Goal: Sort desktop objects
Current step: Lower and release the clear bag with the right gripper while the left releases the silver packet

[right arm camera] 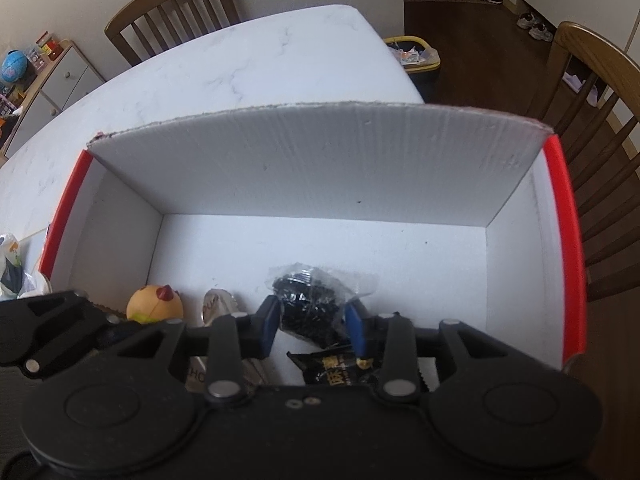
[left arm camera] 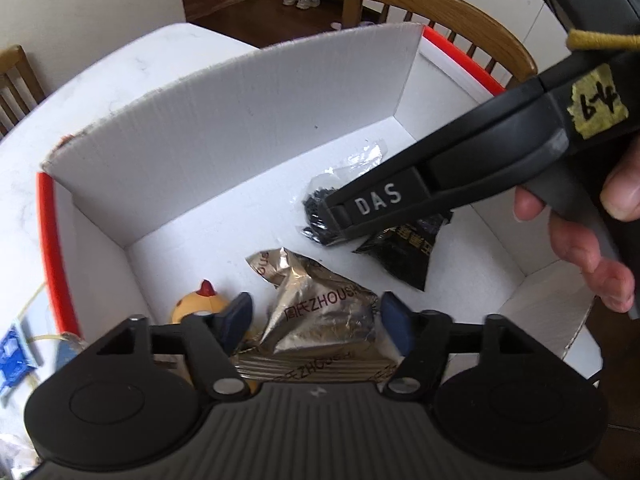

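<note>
Right gripper fingers straddle clear bag of black bits, at 6 o'clock in white box; contact unclear. Left gripper fingers wide above silver pouch. Release low, withdraw straight up, avoid snagging bag.

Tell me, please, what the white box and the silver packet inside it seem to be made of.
The box looks like matte corrugated board, perhaps plastic: fine parallel flutes line its wall. The silver packet looks like metallised foil film: it is glossy, sharply creased and mirror-like.
</note>
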The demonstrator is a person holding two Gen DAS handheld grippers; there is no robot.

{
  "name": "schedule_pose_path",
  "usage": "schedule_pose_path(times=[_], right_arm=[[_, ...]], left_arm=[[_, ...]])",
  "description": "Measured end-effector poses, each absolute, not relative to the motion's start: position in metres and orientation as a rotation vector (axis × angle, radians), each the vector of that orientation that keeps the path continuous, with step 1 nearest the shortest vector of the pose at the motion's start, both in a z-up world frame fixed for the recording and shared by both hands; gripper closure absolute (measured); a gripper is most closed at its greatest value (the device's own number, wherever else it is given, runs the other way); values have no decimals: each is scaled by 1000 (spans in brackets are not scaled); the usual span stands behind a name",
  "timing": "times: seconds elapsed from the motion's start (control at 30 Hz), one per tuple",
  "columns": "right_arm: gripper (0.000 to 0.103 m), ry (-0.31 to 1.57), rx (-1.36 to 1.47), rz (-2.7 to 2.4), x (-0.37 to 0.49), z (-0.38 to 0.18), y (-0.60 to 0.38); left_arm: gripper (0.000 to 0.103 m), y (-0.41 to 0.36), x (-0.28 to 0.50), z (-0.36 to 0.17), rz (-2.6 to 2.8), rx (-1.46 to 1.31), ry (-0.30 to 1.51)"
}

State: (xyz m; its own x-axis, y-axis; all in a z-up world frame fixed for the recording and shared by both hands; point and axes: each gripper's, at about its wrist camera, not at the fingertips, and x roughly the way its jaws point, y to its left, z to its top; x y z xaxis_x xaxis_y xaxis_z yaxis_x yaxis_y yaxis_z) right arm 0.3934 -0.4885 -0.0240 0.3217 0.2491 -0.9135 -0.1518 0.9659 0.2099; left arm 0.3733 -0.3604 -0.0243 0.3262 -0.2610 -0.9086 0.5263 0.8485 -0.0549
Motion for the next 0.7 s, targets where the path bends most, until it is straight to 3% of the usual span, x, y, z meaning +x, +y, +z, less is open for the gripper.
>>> schedule_pose_path(times=[0.17,0.23,0.3,0.7], right_arm=[[63,1194,92,264,390,-15,-491],[53,1180,85,257,388,-10,-492],[50,1166,90,259,385,-5,-494],[48,1105,107,275,366,21,-498]], left_arm=[[31,-355,370,-16,-516,243,1110],[31,-354,373,-12,-513,237,1103],[31,-354,369,-11,-506,234,1094],[31,-345,346,19,-496,178,1012]])
